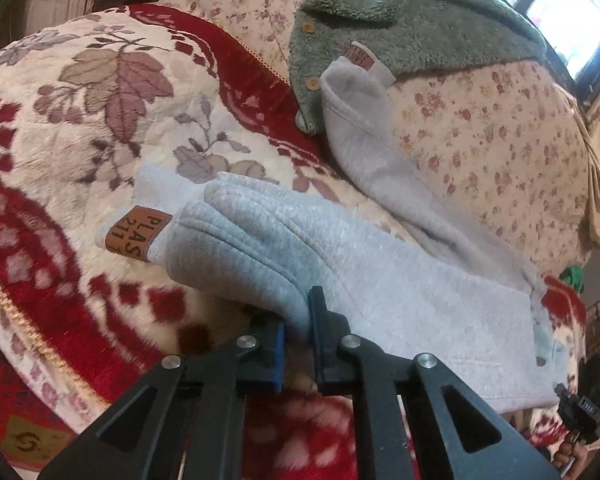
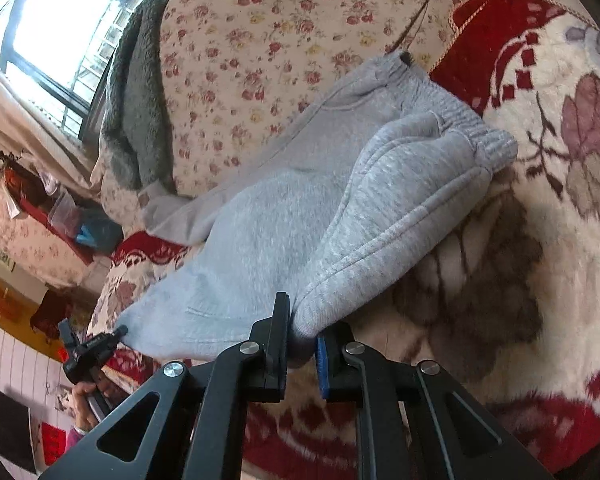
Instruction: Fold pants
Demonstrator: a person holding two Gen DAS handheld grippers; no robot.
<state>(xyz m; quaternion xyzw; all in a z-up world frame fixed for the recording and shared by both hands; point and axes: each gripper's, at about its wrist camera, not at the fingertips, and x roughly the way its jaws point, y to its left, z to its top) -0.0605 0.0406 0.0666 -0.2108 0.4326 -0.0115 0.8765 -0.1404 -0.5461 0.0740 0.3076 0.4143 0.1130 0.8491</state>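
Grey sweatpants (image 1: pixel 340 264) lie bunched on a red and cream blanket (image 1: pixel 80 120), a brown label (image 1: pixel 138 234) at their left end. My left gripper (image 1: pixel 298 320) is shut on a fold of the grey cloth, which rises from between its pads. In the right wrist view the pants (image 2: pixel 280 220) stretch from a ribbed elastic band (image 2: pixel 480 136) down to my right gripper (image 2: pixel 304 324), which is shut on a thick seamed edge. The left gripper (image 2: pixel 92 344) shows at the pants' far corner, held by a hand. The right gripper (image 1: pixel 580 404) sits at the lower right corner.
A green fleece jacket (image 1: pixel 400 20) lies on a floral quilt (image 1: pixel 480 140) behind the pants, with a paler grey strip of cloth (image 1: pixel 360 132) running up to it. A bright window (image 2: pixel 60 20) and cluttered shelves (image 2: pixel 52 208) stand beyond the bed.
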